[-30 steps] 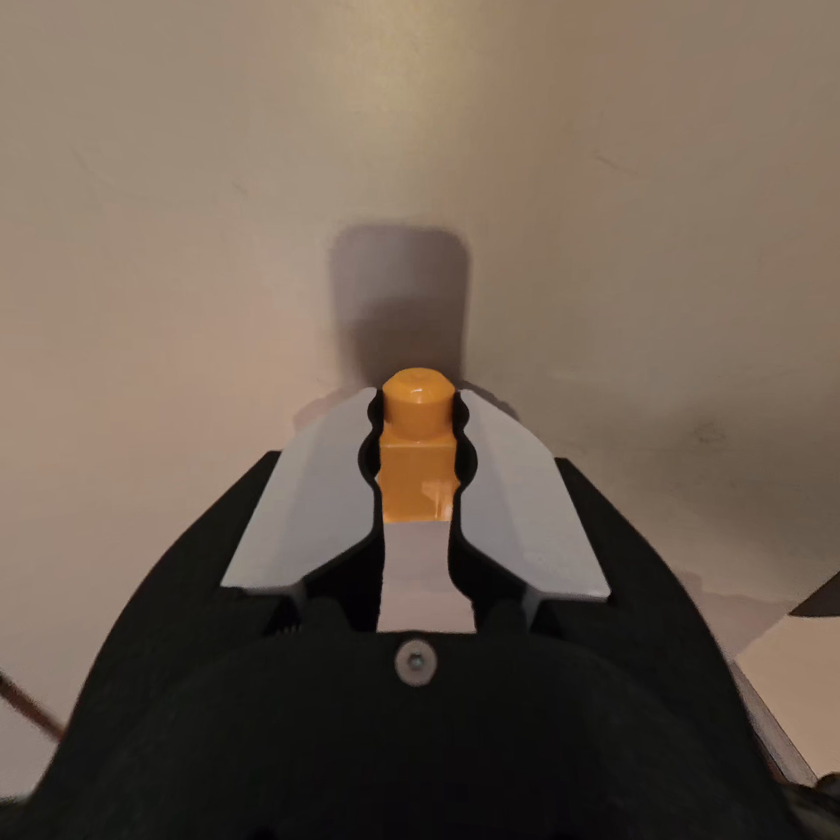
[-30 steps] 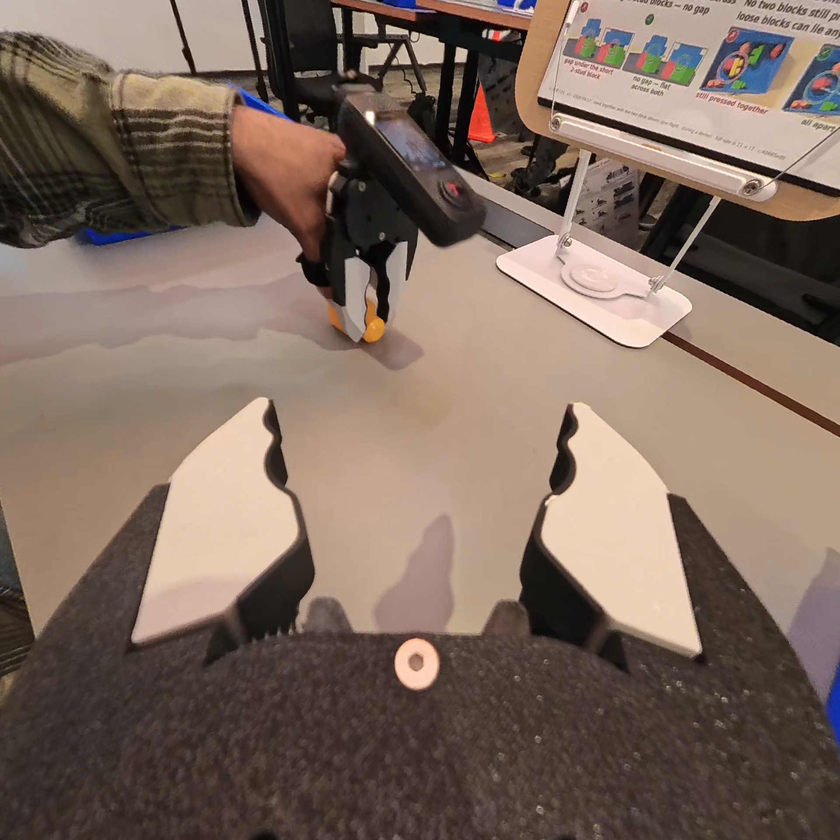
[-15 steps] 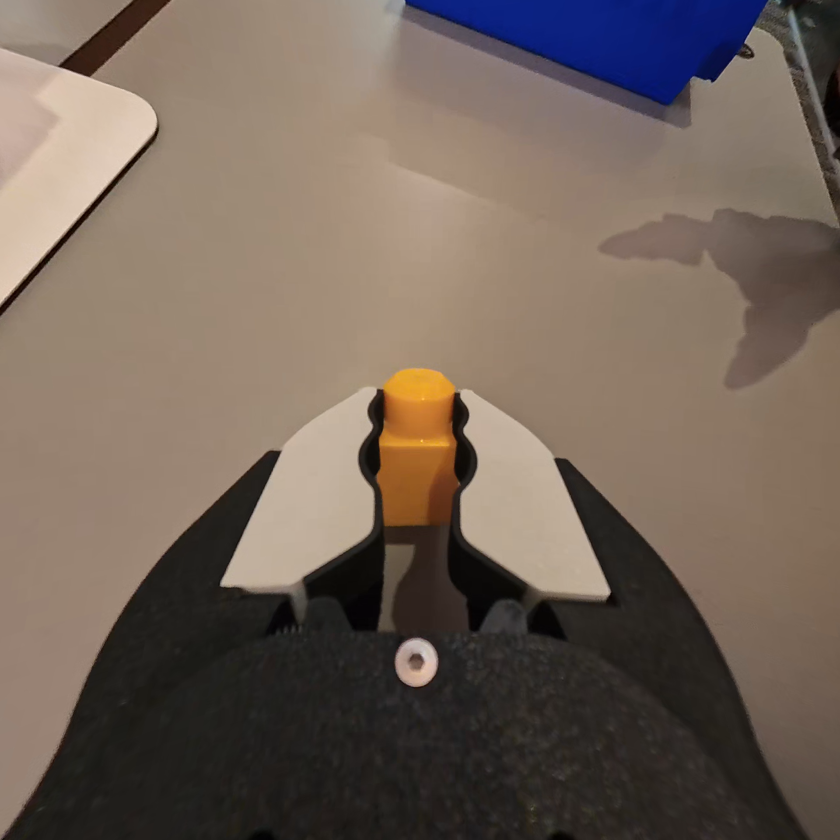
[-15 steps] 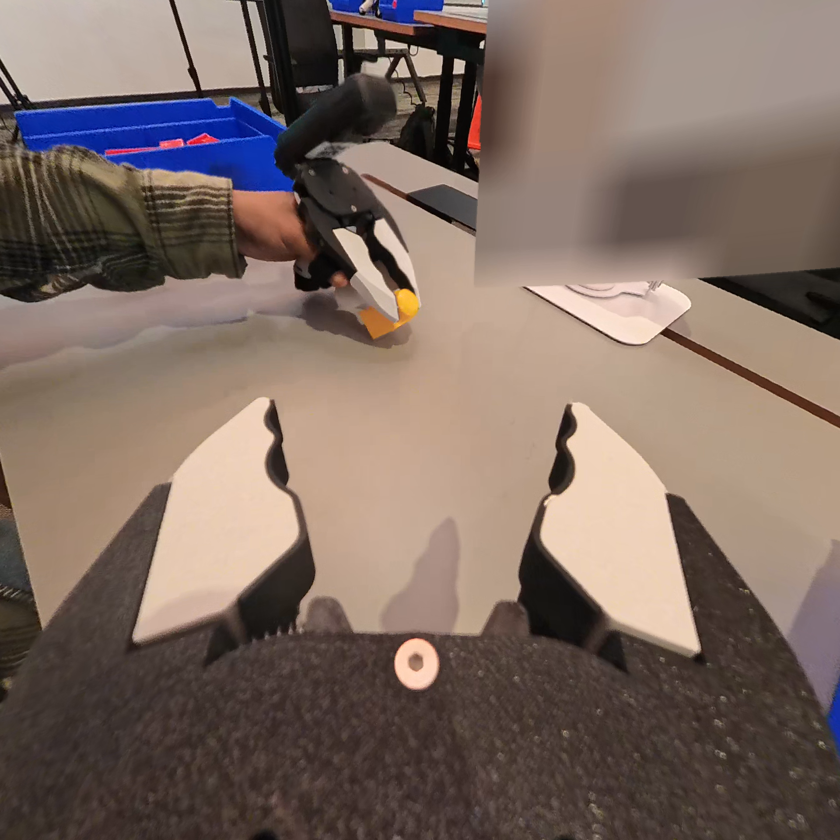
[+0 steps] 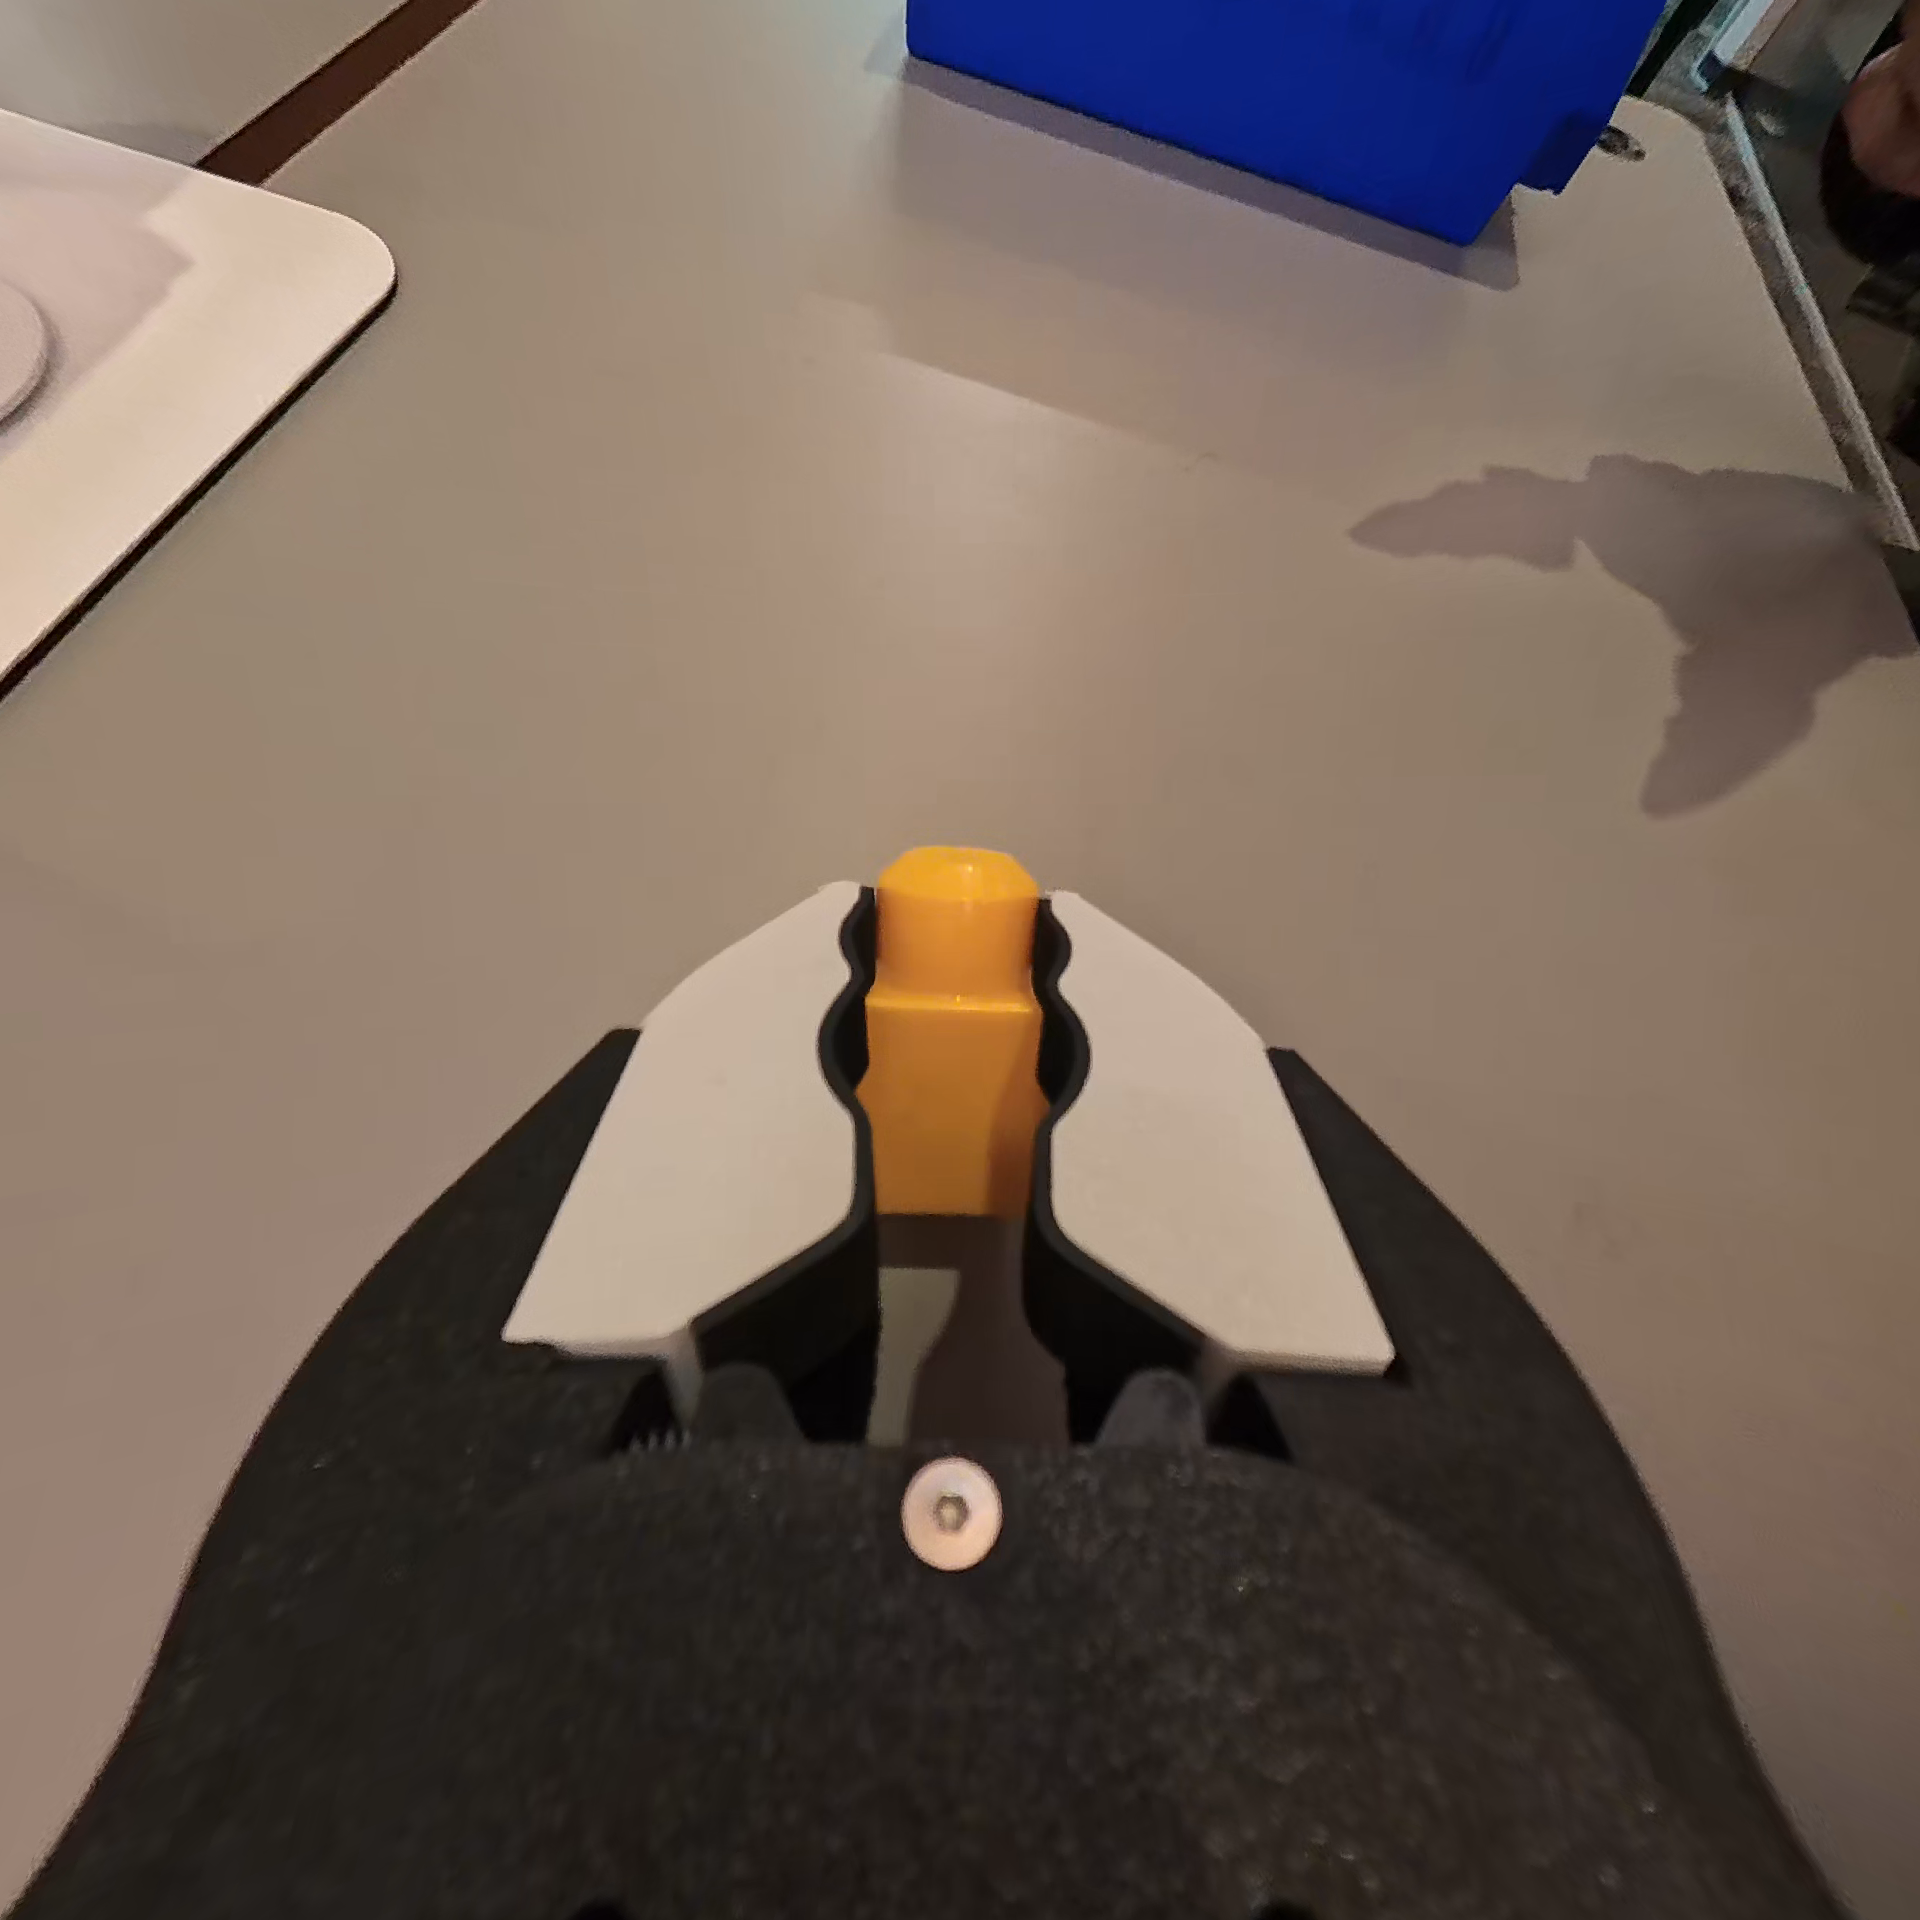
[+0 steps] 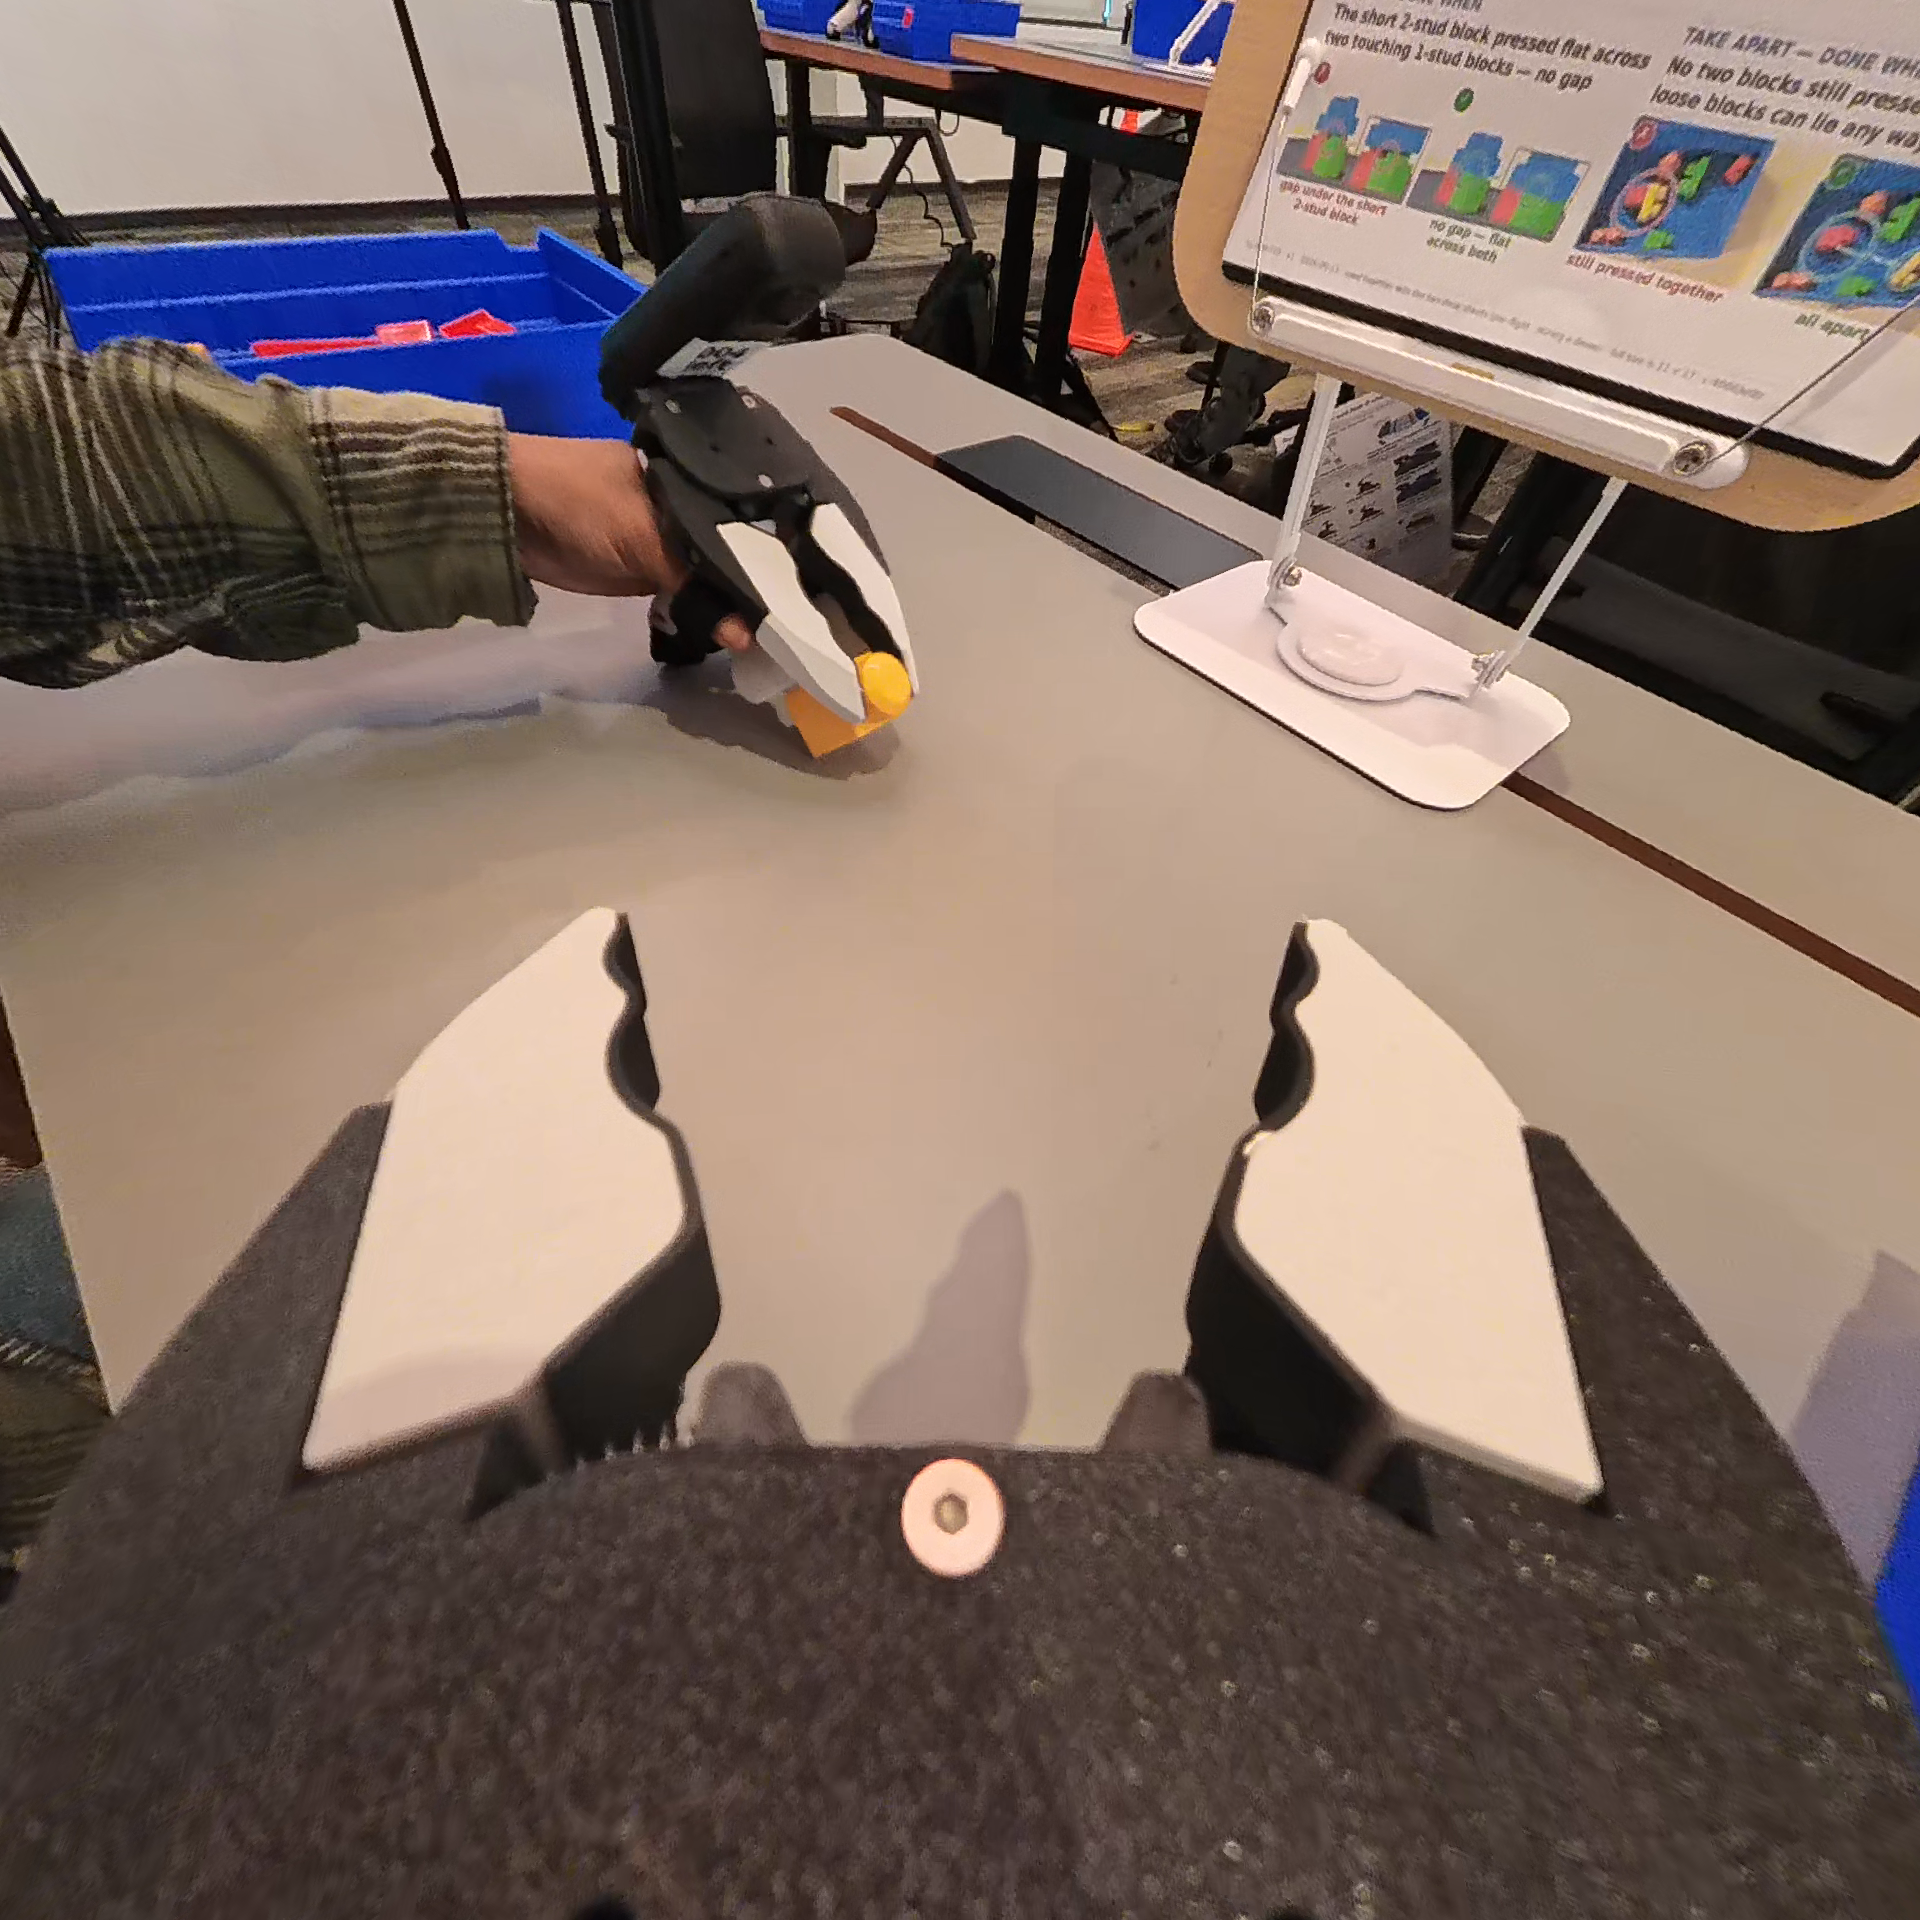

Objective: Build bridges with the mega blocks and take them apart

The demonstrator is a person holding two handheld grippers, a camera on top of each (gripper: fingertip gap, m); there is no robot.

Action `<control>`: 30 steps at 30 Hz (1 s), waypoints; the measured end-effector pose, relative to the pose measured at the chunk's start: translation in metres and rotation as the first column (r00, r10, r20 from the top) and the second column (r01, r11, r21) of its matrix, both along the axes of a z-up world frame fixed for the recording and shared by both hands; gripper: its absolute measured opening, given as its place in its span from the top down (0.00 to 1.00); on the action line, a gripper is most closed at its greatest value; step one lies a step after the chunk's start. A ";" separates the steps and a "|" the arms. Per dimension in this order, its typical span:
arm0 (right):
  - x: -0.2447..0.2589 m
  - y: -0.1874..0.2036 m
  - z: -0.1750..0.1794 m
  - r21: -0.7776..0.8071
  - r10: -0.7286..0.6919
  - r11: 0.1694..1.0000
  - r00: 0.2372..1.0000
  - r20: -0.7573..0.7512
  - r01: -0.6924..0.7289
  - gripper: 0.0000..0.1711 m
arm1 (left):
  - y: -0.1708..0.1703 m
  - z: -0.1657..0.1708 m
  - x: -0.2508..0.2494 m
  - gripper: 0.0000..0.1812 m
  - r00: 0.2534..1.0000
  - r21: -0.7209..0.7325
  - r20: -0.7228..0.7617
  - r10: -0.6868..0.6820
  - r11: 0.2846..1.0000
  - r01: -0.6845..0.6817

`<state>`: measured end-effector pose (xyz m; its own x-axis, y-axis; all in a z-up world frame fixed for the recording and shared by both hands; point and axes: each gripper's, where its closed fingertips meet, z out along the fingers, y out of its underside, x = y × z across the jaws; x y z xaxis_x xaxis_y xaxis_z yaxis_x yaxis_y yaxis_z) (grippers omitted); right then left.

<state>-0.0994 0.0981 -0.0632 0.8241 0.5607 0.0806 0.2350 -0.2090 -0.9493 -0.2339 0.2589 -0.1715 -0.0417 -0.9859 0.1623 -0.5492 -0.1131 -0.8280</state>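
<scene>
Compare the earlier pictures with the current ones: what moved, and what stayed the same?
The left gripper swung up from pointing down at the table to aiming across it, carrying the orange block. Unchanged: its jaws stay shut on the block; the right gripper stays open and empty.

One orange block (image 5: pixel 954 1049), two grippers, two blue bins

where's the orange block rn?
The orange block is clamped in the left gripper, stud pointing forward, low over the grey table. In the right wrist view it sits upper left of centre, left of the white stand base.
</scene>
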 end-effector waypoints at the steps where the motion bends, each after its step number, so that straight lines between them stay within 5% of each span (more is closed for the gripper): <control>1: 0.000 0.000 0.001 0.001 0.000 1.000 1.000 0.001 0.000 0.34 | 0.000 0.000 -0.002 0.84 1.000 -0.005 -0.001 -0.002 1.000 0.002; 19: -0.009 -0.008 0.015 0.023 0.016 1.000 0.998 0.055 -0.017 0.33 | 0.003 0.004 -0.033 0.84 1.000 -0.069 0.020 -0.023 0.997 0.024; 22: -0.011 -0.007 0.016 0.027 0.022 0.999 0.998 0.051 -0.023 0.33 | 0.006 0.032 -0.020 0.84 0.983 -0.068 0.183 0.024 0.998 -0.012; 30: -0.022 -0.002 0.014 0.008 0.044 0.999 0.996 0.071 -0.045 0.33 | 0.000 0.055 0.012 0.84 0.936 -0.080 0.347 0.053 0.996 -0.026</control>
